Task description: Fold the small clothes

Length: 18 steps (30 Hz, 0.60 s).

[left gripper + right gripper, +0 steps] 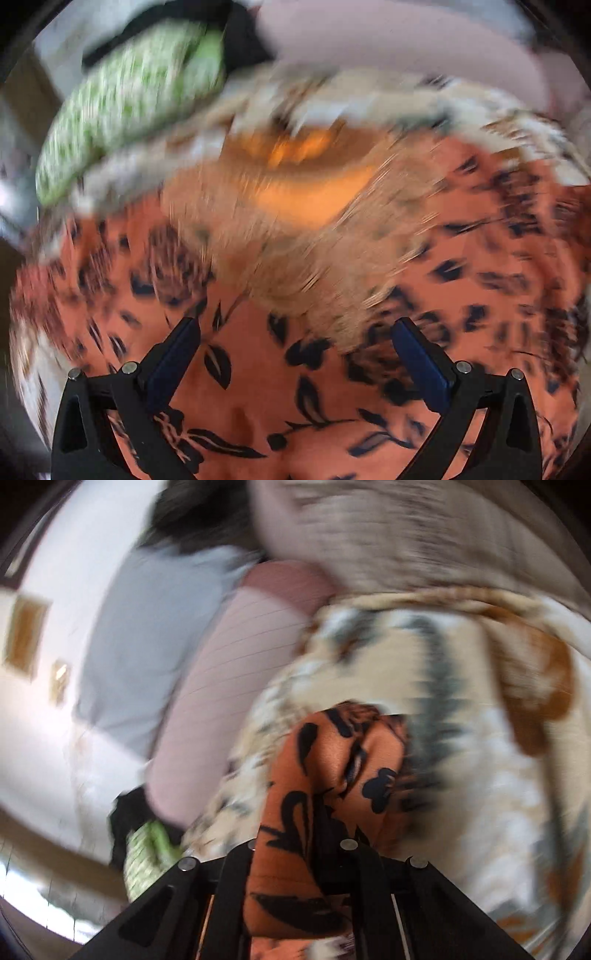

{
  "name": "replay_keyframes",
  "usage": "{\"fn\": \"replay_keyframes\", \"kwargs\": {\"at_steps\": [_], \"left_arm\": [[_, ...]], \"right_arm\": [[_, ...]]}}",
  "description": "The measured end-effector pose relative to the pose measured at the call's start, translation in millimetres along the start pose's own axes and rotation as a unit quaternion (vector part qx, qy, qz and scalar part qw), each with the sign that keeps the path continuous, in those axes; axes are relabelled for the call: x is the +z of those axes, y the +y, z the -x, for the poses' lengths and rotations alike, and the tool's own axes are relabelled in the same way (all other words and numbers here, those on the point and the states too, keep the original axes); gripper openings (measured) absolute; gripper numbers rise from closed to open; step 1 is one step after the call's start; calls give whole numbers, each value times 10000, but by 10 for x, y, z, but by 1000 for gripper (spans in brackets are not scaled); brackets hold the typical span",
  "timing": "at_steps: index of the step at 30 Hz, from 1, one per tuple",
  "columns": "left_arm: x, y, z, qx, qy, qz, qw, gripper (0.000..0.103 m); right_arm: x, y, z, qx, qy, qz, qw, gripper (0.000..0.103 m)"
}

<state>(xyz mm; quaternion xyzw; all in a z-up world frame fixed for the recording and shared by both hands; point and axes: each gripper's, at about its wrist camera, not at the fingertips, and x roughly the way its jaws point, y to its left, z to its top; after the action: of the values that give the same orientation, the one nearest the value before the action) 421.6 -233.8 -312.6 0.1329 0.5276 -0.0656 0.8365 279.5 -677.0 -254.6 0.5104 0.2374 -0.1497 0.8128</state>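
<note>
An orange garment with black leaf print [332,369] fills the lower left wrist view. My left gripper [295,328] is open just above it, with its blue-padded fingers [177,354] wide apart and nothing between them. In the right wrist view my right gripper [314,812] is shut on a bunched fold of the same orange garment [332,760], which hides the fingertips. Both views are blurred by motion.
A cream floral blanket [461,720] lies under the garment. A green and white cloth [122,110] lies at the far left, also in the right wrist view [147,849]. A pink cloth [229,657], a grey cloth [147,627] and black fabric [243,37] lie beyond.
</note>
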Motion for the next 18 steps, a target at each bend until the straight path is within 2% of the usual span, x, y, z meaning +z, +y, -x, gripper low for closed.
{"fn": "replay_keyframes", "kwargs": {"at_steps": [1,2,3,6,8,10,13,16,18], "left_arm": [[-11,51,-133,-137,239,140,9995,103],[-23,126,-172,-404,189,363,9983,103],[-20,159,-137,-451,66,426,9981,103],[4,138,-86,-538,134,156,9983,103],[-10,196,-121,-564,159,212,9981,103],[-67,250,-153,-678,-39,230,9974,103],[-151,213,-107,-599,-301,-9,9977,103],[-160,443,-13,-795,-141,345,9961,103],[-130,827,137,-753,-304,807,9934,103]], "right_arm": [[-20,227,24,209,96,173,9996,10],[-39,393,19,350,160,258,9989,9],[-69,566,27,512,232,336,9979,10],[-243,1161,88,1022,459,657,9915,10],[-457,1576,103,1253,637,919,9858,9],[-652,1961,51,1456,851,1105,9795,9],[-1010,2499,-44,1825,1152,1316,9675,9],[-1389,2968,-163,2159,1385,1535,9543,9],[-1636,3226,-245,2300,1558,1610,9470,9]]}}
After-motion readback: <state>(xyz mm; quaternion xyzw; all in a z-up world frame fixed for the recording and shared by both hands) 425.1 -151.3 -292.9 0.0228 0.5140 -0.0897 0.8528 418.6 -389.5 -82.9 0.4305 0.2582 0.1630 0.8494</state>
